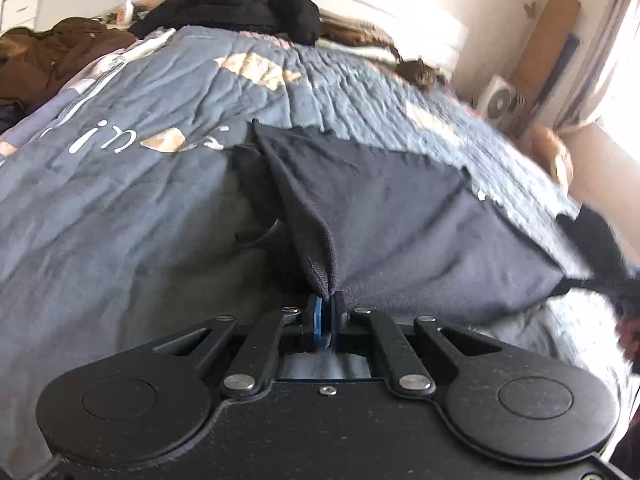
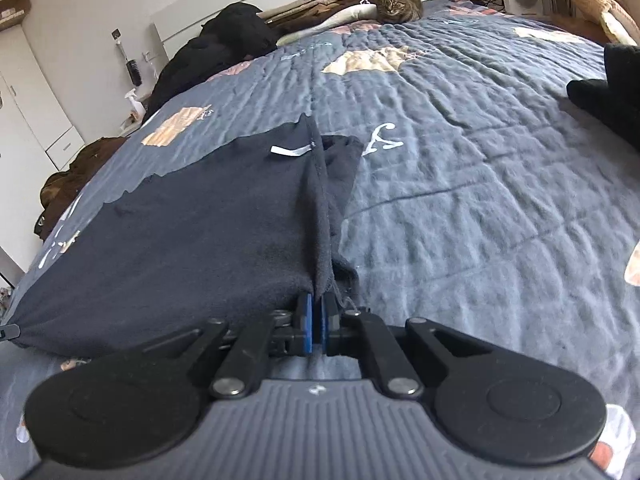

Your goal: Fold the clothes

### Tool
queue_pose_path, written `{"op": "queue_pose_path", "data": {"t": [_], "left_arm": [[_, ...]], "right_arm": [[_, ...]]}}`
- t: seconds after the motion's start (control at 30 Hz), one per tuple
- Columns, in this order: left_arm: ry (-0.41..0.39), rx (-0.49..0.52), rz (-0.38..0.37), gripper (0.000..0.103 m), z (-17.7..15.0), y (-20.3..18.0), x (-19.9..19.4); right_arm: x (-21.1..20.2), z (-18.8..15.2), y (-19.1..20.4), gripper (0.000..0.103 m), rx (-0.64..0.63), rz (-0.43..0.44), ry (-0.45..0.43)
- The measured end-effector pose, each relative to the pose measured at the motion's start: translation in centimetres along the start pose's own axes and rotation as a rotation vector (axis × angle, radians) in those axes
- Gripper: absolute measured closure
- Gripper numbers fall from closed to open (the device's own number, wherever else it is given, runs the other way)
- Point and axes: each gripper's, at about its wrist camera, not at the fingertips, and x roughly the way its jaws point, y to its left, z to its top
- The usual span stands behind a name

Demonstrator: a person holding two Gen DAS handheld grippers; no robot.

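From the left wrist camera, the left gripper (image 1: pixel 325 307) is pinched tight on a corner of the dark navy soft cloth garment (image 1: pixel 384 216), lying on the blue-grey quilted bedspread (image 1: pixel 120 200).

From the right wrist camera, the right gripper (image 2: pixel 316 312) is squeezed closed on another edge of the garment (image 2: pixel 192 224). A striped tabby cat (image 2: pixel 398 6) lies far up the bedspread (image 2: pixel 480 184).
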Motion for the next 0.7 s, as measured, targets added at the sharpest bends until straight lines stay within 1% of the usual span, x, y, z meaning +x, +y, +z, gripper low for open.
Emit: {"op": "queue_pose_path", "data": {"t": [0.07, 0.13, 0.17, 0.23, 0.27, 0.3, 0.37, 0.43, 0.5, 0.57, 0.63, 0.7], "left_arm": [[0.09, 0.039, 0.032, 0.098, -0.6, -0.3, 1.6], [0.105, 0.05, 0.061, 0.098, -1.1, -0.4, 2.0], [0.109, 0.054, 0.075, 0.093, -1.4, -0.4, 2.1], [0.114, 0.055, 0.101, 0.082, -1.6, -0.2, 2.2], [0.123, 0.056, 0.127, 0.07, -1.6, 0.0, 1.9], [0.112, 0.071, 0.152, 0.07, -1.6, 0.1, 1.4], [0.048, 0.079, 0.166, 0.07, -1.4, 0.4, -0.3], [-0.019, 0.073, 0.171, 0.07, -1.0, 0.5, -2.0], [-0.073, 0.066, 0.152, 0.07, -0.2, -0.1, -2.9], [-0.096, 0.09, 0.141, 0.07, 0.5, -1.6, -2.8], [-0.099, 0.116, 0.127, 0.07, 0.9, -3.4, -1.8], [-0.094, 0.123, 0.094, 0.07, 1.1, -5.0, -0.5]], "right_arm": [[0.8, -0.5, 0.2, 0.099, -0.068, -0.042, 0.051], [1.6, -1.1, 0.2, 0.099, -0.09, -0.05, 0.097], [1.7, -1.3, 0.4, 0.099, -0.122, -0.061, 0.107], [1.6, -1.3, 0.6, 0.099, -0.163, -0.058, 0.12], [1.5, -1.3, 0.6, 0.099, -0.181, -0.055, 0.126], [1.4, -1.2, 0.4, 0.099, -0.172, -0.051, 0.133], [1.2, -1.0, 0.3, 0.098, -0.171, -0.051, 0.153], [0.5, -0.5, 0.3, 0.098, -0.179, -0.087, 0.152], [0.7, -0.3, 0.9, 0.098, -0.167, -0.049, 0.123], [0.9, -0.1, 1.5, 0.096, -0.154, -0.012, 0.093], [1.1, 0.1, 2.1, 0.096, -0.142, 0.025, 0.064], [1.3, 0.3, 2.7, 0.094, -0.129, 0.062, 0.034]]}}
